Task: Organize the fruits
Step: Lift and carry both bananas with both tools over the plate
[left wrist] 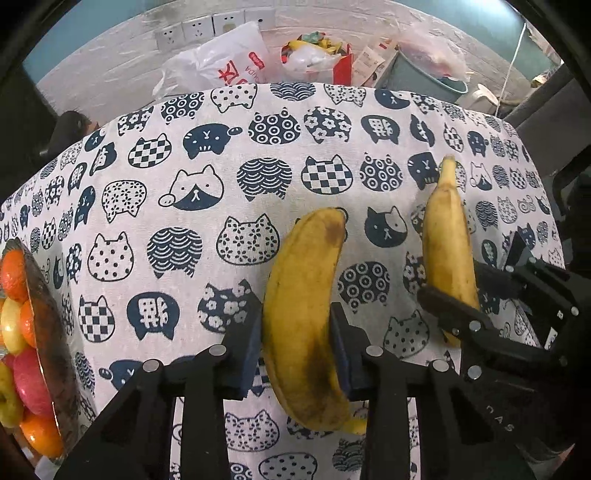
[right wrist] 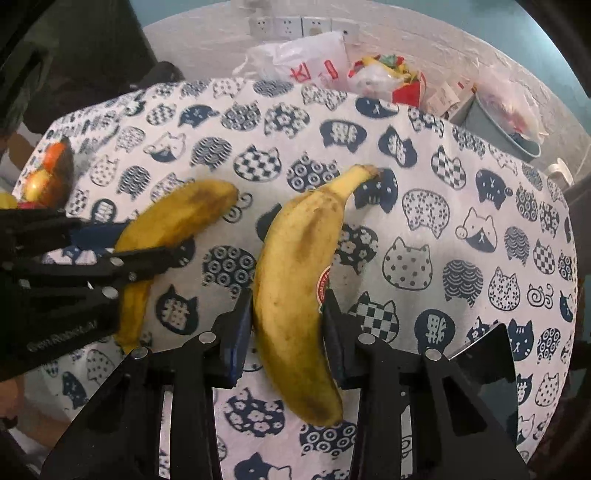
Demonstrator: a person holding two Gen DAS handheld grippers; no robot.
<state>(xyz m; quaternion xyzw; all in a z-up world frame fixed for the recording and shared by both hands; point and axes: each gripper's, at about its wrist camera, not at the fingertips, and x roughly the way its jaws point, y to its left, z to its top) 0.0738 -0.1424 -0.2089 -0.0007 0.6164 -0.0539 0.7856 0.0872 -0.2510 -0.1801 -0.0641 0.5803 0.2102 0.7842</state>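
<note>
The left claw (left wrist: 297,336) is clenched on a bruised banana (left wrist: 303,317), its blue pads pressing the fruit's middle from both sides, the blunt end pointing away over the cat-print cloth (left wrist: 207,206) that covers the worktop. Just right of that banana, the right claw (right wrist: 286,325) grips a second banana (right wrist: 295,291) the same way, at mid-length beside its small sticker, the stem end reaching forward over the cloth. The two bananas lie roughly side by side, near each other but apart, each lengthwise between its own claw's fingers. Left of the bruised banana, well apart at the cloth's edge, a dark bowl (left wrist: 51,332) holds oranges and apples. Beyond the bananas the cloth runs bare to the far edge of the worktop. Behind that edge sit a white plastic bag (left wrist: 221,62) with red print, a red box of wrappers (left wrist: 317,55) and a grey bin (left wrist: 424,77), against a pale wall with sockets (left wrist: 199,27).
</note>
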